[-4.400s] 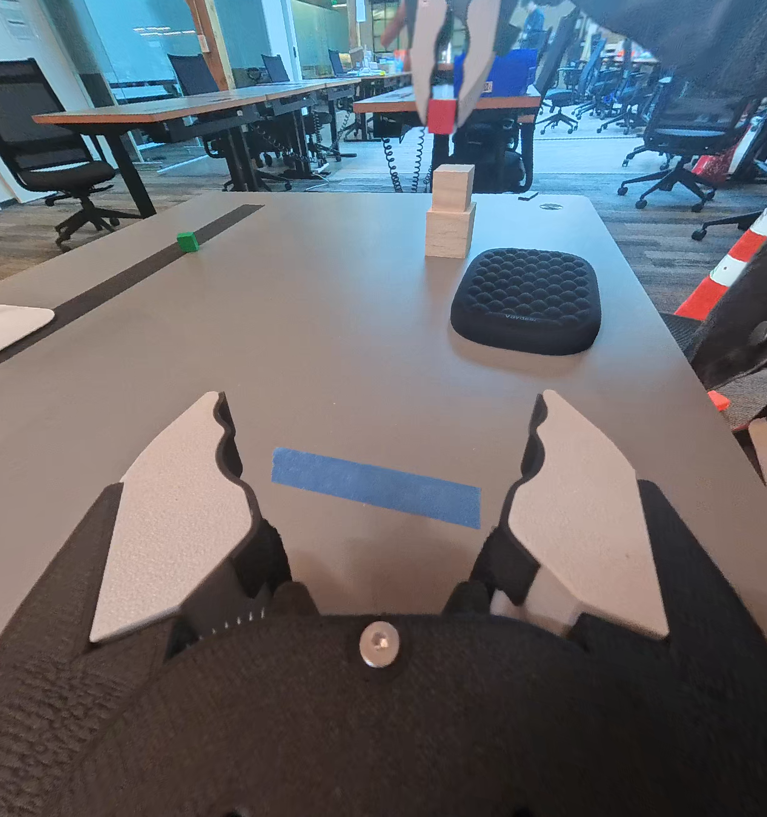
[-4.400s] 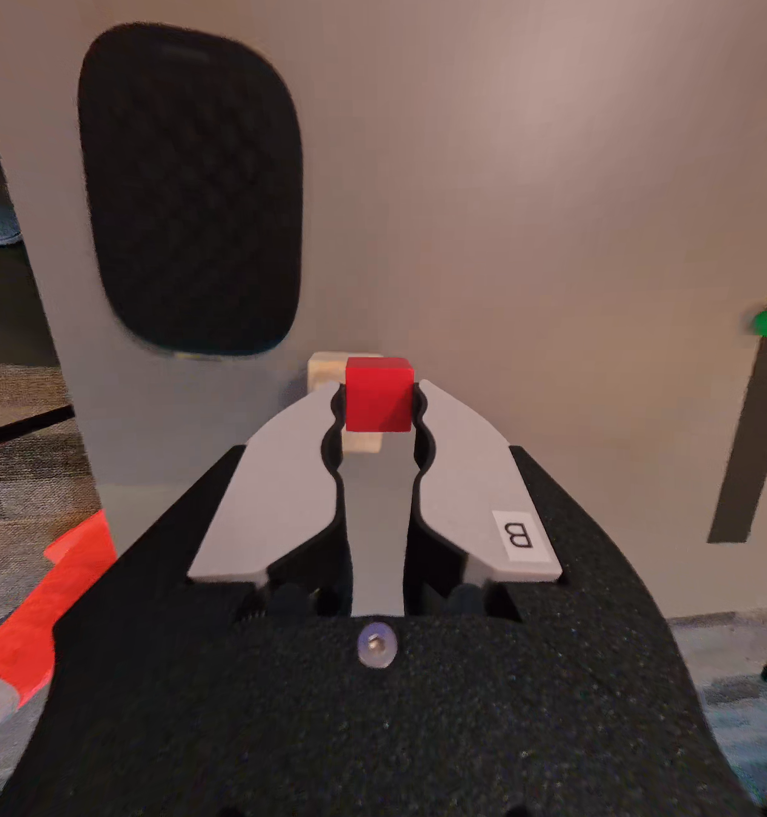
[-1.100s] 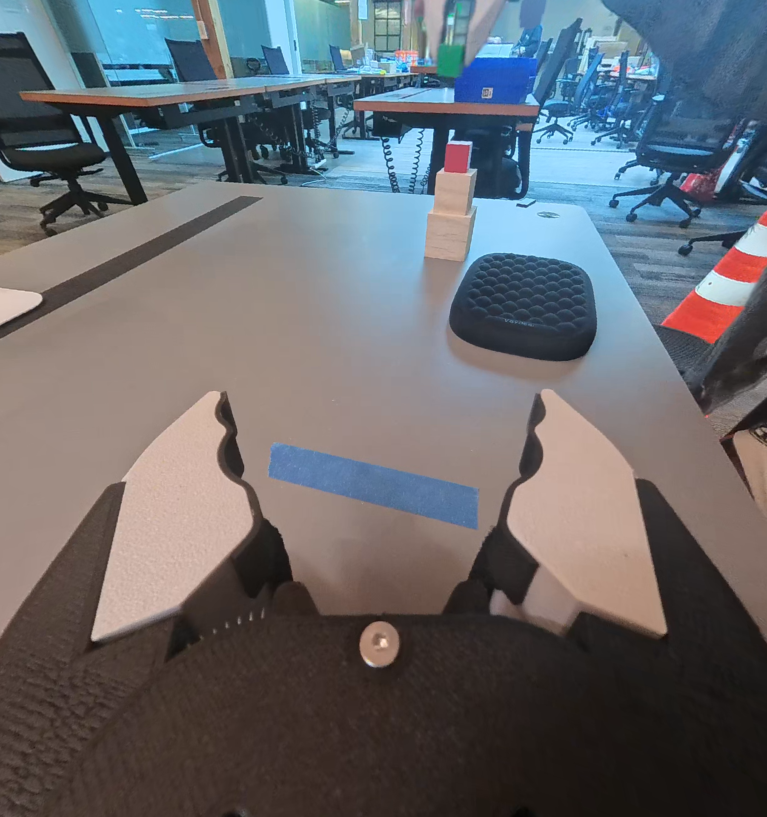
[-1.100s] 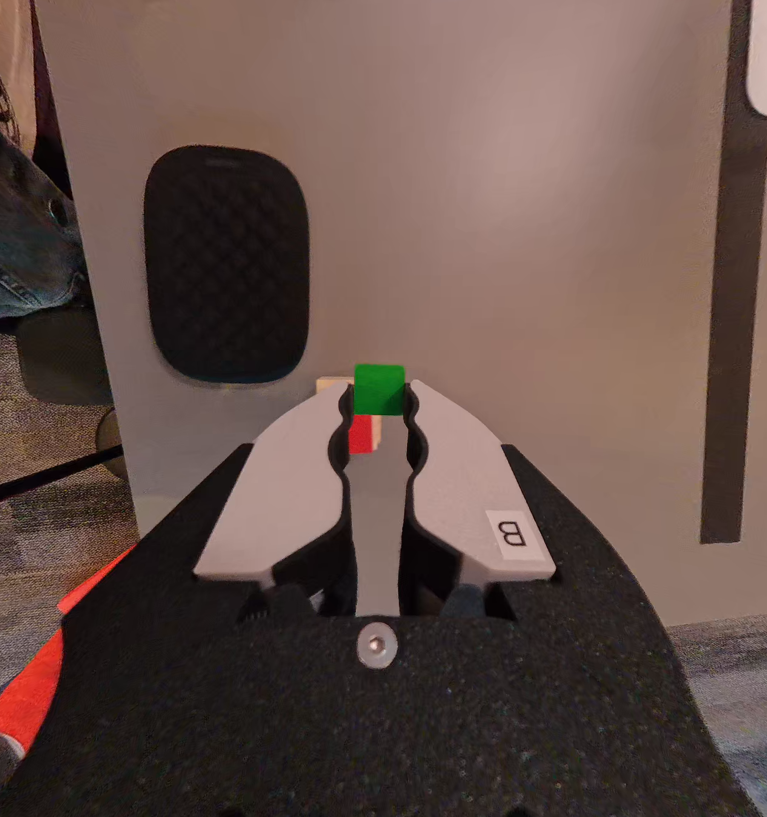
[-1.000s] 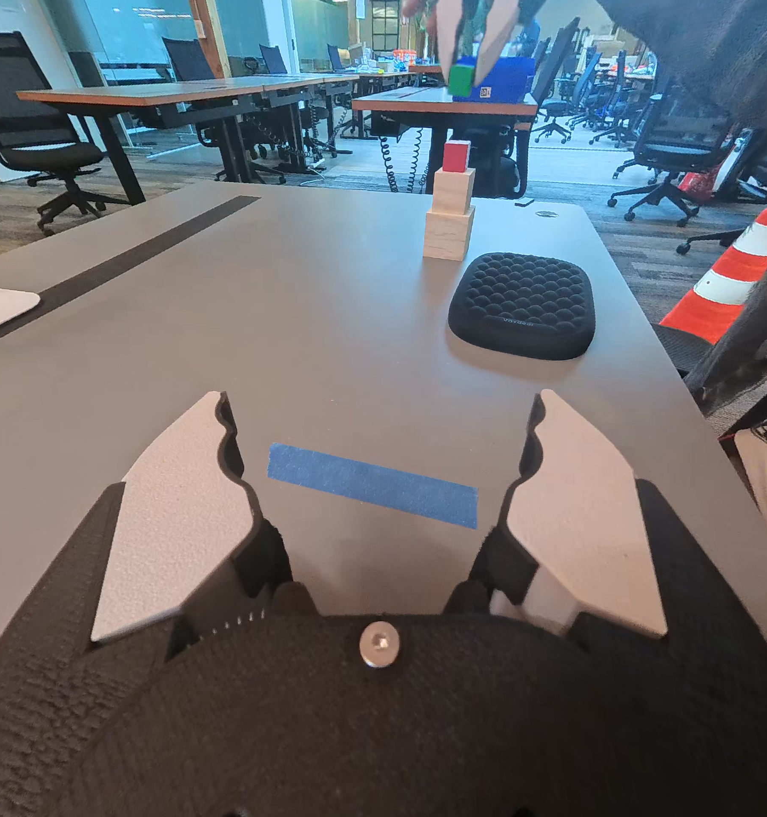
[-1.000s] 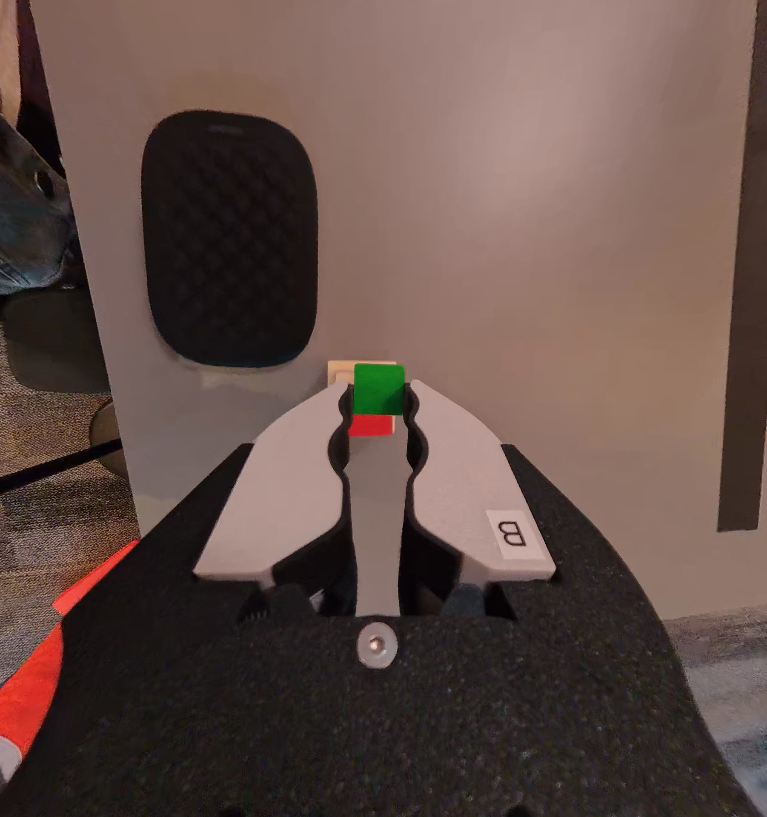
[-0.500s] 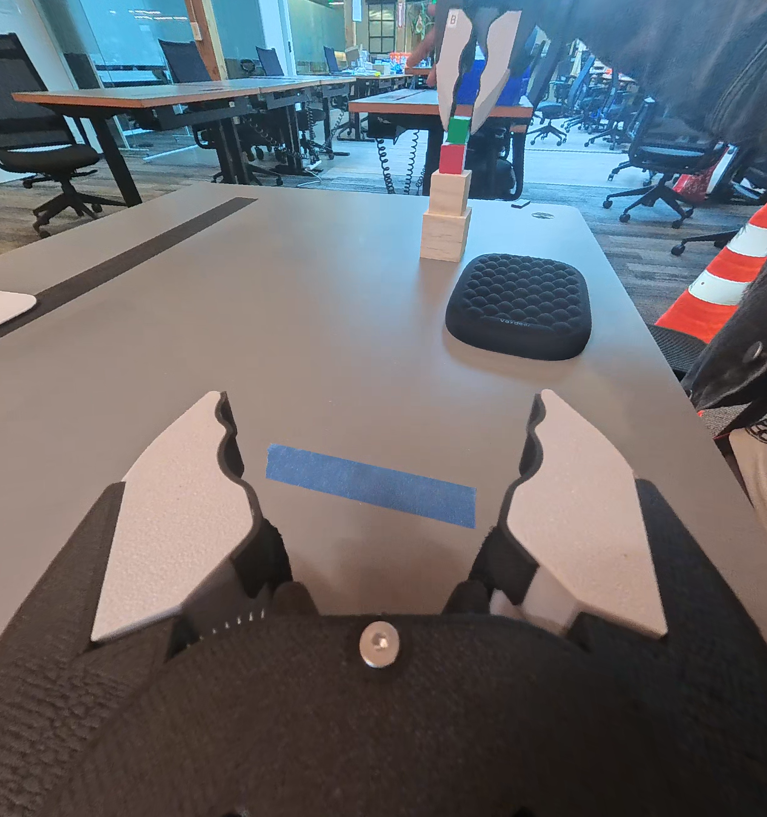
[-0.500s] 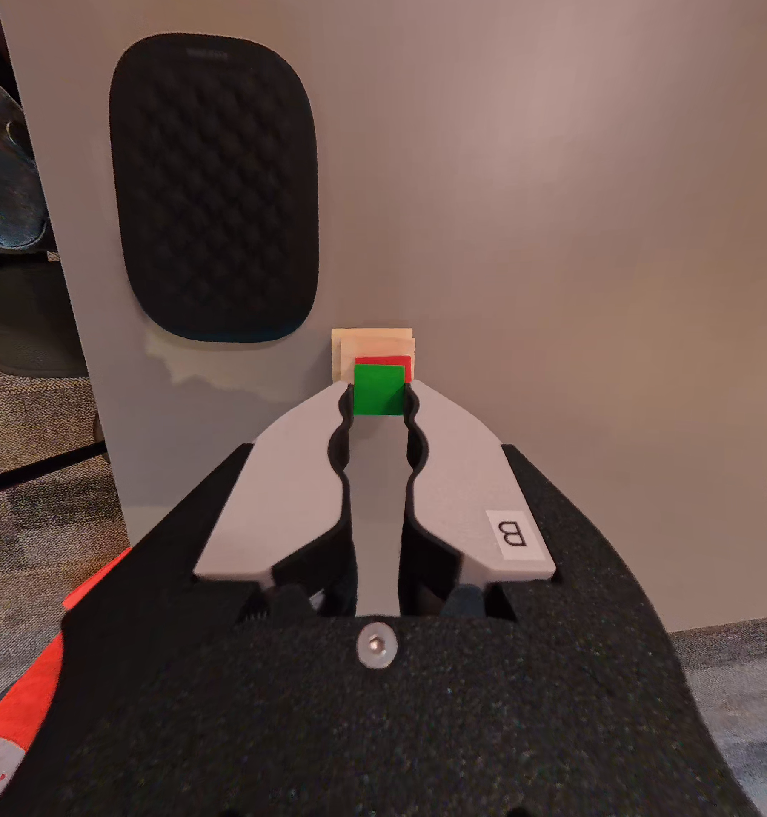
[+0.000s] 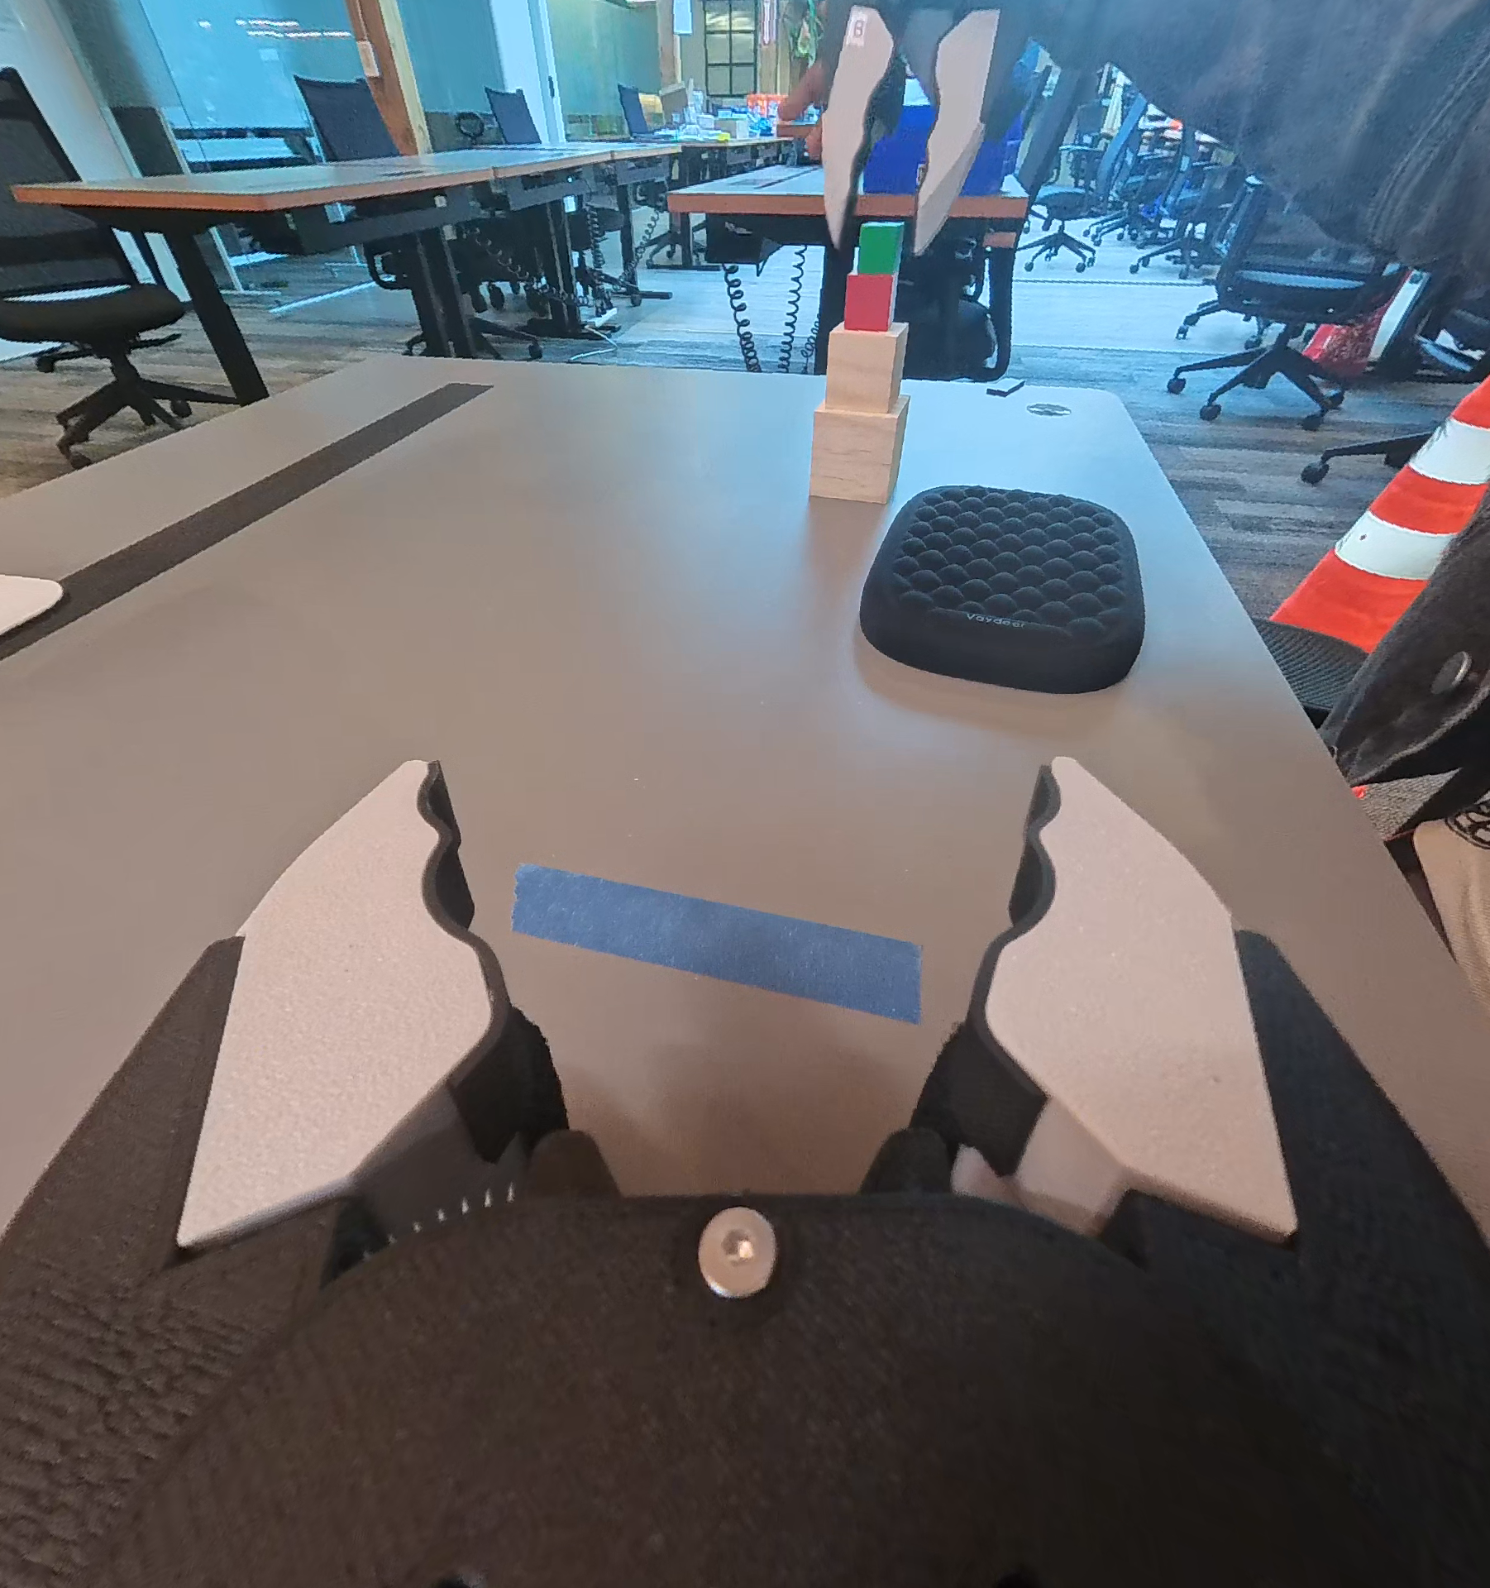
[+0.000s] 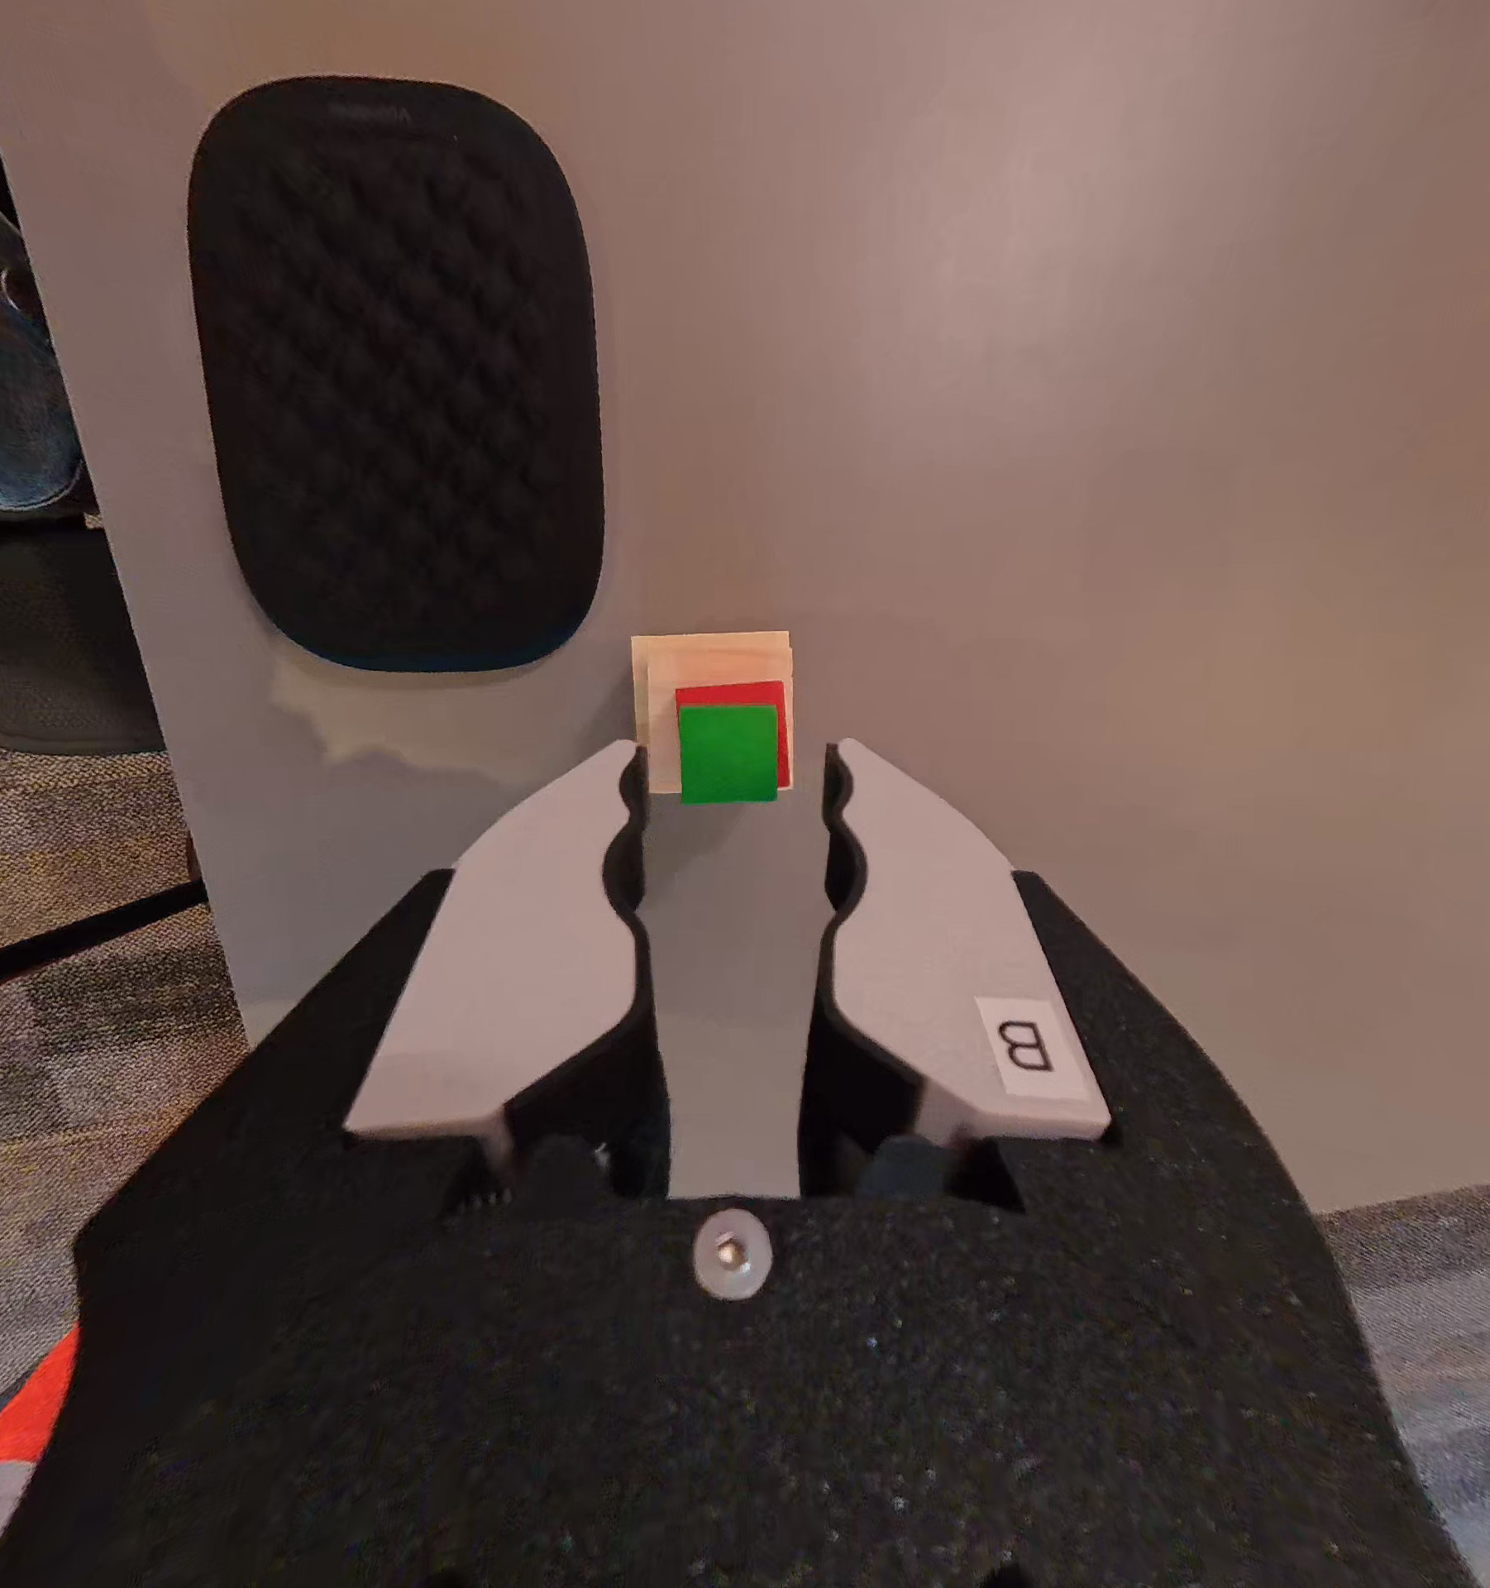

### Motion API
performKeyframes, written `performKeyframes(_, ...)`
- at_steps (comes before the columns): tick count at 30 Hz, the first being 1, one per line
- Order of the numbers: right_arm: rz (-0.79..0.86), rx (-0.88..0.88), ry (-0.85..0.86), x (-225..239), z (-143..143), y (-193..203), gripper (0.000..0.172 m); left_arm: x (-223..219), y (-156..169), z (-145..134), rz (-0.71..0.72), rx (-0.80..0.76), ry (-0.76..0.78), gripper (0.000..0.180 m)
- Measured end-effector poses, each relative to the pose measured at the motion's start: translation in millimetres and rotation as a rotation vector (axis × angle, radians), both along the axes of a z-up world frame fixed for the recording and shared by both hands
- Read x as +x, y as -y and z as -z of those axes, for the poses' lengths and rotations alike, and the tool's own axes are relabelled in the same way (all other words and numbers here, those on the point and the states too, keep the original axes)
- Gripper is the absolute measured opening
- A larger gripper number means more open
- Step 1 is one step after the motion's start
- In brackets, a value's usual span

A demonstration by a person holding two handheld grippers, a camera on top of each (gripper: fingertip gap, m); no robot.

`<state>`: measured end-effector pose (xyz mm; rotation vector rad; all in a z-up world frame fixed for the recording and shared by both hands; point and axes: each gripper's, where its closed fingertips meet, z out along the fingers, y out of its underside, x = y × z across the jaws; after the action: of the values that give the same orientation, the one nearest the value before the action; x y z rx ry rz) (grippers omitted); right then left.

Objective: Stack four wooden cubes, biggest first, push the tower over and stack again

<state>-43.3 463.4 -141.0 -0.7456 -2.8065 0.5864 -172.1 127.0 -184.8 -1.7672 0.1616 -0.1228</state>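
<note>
4-cube tower (image 9: 863,361) complete, green cube (image 10: 729,753) on top. Right gripper (image 10: 731,756) fingers apart, clear of it; left gripper (image 9: 740,790) wide apart, empty. Next: push-over, likely sideways.

The left wrist view is brightly and evenly lit by daylight from the glass walls beyond the surface (image 9: 638,653), on which a soft sheen is laid; straight desk edges are bowed by wide-angle distortion toward the corners. The right wrist view is dimmer and warmer, with a pale reflection beside the black pad (image 10: 389,369) and slight blur at the lower edges.
</note>
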Motion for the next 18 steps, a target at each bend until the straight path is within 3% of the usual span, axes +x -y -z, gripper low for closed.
performKeyframes(4, 0.066, 0.028, -0.006, 4, -5, -10, 0.037, 0, 0, 0, 0.0, 0.001, 0.0, 0.123)
performKeyframes(6, 0.115, 0.088, -0.014, 8, -7, -25, 0.002, 0, 0, 0, 0.0, 0.0, -0.001, 0.123)
performKeyframes(10, 0.213, 0.099, 0.013, 20, -2, -36, 0.0, 1, 0, 1, 0.001, -0.002, -0.008, 0.123)
performKeyframes(18, 0.235, 0.11, 0.08, 32, 49, -36, 0.0, 1, 0, 1, -0.001, -0.002, -0.015, 0.123)
